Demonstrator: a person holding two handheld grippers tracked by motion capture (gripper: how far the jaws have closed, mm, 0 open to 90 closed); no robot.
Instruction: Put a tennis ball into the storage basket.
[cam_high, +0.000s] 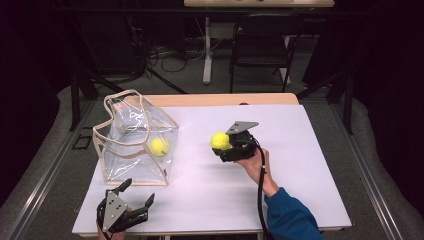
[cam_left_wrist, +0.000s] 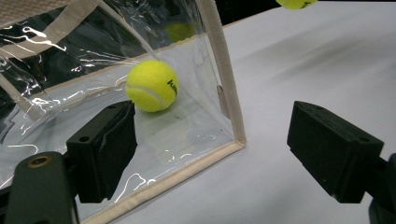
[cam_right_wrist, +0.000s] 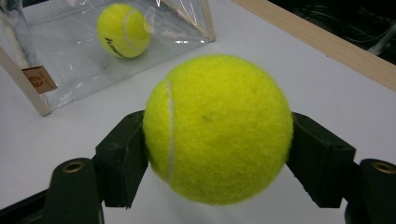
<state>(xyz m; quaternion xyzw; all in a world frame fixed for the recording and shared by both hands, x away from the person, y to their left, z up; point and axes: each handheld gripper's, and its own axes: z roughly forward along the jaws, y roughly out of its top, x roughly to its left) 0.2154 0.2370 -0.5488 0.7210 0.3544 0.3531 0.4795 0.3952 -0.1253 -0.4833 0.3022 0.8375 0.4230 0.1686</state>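
Currently the right gripper (cam_high: 226, 145) was clamped on a tennis ball (cam_right_wrist: 217, 128), held above the table (cam_high: 310, 165) right of the clear bag (cam_high: 135, 145). Left gripper (cam_high: 131, 199) sat released near the bag. Risk: ball clips the floppy rim and bounces off.

Dark room, grey floor (cam_high: 45, 165), black chair (cam_high: 260, 45) behind.
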